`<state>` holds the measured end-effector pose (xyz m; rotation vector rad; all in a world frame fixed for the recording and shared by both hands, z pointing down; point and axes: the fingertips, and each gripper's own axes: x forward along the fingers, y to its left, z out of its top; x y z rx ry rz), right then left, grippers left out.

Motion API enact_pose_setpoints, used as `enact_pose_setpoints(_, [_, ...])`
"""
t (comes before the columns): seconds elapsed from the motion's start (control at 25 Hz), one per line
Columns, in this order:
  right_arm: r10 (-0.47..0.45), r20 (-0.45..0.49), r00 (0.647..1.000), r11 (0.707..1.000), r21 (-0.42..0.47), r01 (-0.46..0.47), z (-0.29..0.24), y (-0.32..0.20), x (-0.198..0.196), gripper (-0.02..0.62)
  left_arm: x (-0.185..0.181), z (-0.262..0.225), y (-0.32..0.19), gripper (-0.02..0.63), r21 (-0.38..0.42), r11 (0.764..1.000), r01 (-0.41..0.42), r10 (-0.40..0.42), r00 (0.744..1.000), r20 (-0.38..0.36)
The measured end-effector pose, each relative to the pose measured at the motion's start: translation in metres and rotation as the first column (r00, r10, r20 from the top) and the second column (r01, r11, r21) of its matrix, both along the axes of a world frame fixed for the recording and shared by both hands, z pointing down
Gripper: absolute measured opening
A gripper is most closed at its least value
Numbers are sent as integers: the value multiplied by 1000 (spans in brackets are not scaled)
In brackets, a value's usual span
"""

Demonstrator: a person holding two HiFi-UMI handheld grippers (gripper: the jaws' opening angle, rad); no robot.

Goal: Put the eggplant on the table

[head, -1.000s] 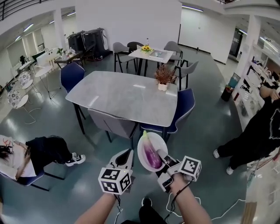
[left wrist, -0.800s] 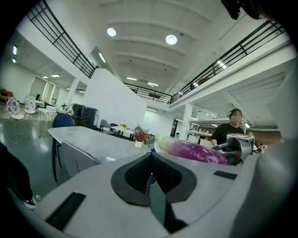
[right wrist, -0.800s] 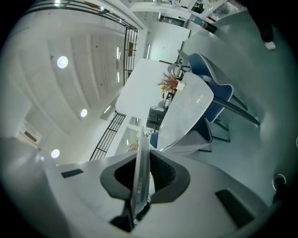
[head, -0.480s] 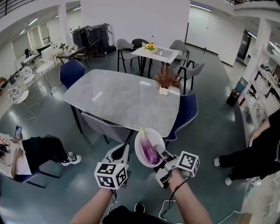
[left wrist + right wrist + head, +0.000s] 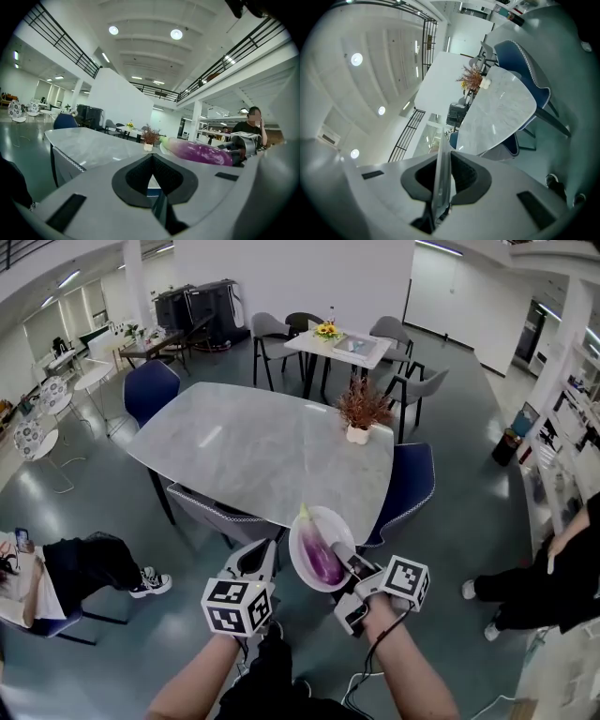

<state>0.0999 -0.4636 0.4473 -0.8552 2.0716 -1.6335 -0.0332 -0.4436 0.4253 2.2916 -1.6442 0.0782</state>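
Right tool (image 5: 348,565): jaws clamped on the near right rim of a round white plate (image 5: 302,552), which shows edge-on between the pads in the right gripper view. The plate is held in the air, roughly level.

Long glossy purple eggplant (image 5: 324,561) with a green stem: lies lengthwise on the plate, stem toward the far side. It is carried clear of the desk, at the desk's near edge, and is not set down.

Left tool (image 5: 267,550): jaws together, with nothing between them. It is held just left of the plate and apart from it, pointing toward the desk.

Large grey stone-patterned desk (image 5: 253,451) with rounded corners: stands just beyond both tools. Its top is bare except for one item.

Dried reddish-brown plant in a small white pot (image 5: 359,413): stands upright on the far right part of the desk.

Blue upholstered chair (image 5: 413,479): at the desk's right side.

Grey upholstered chair (image 5: 218,509): pushed in at the near side, left of the plate.

Seated person in dark trousers (image 5: 80,568): near left, on the floor side of the desk, well apart from it.
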Motion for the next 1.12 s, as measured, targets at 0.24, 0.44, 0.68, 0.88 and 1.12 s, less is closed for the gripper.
enact_pose_setpoints(0.24, [35,-3,999,999,3,-35,0,-70,-9,37,-11,7,-78,6,-11,999,-36,36,999,1])
enact_pose_setpoints(0.44, [79,-5,997,997,0,-79,3,-123,-22,37,-25,0,-138,6,-1,997,-73,73,997,12])
enact_pose_setpoints(0.68, [116,-18,993,993,-4,-116,10,-177,-45,37,-46,4,-194,6,-2,993,-122,122,993,-6])
enact_pose_setpoints(0.88, [162,-41,986,987,-9,-162,18,-208,-50,37,-57,12,-233,6,-7,988,-152,152,988,-7])
enact_pose_setpoints(1.12, [185,-55,981,982,-20,-187,32,-239,-51,37,-58,19,-273,6,-20,986,-164,164,986,-7])
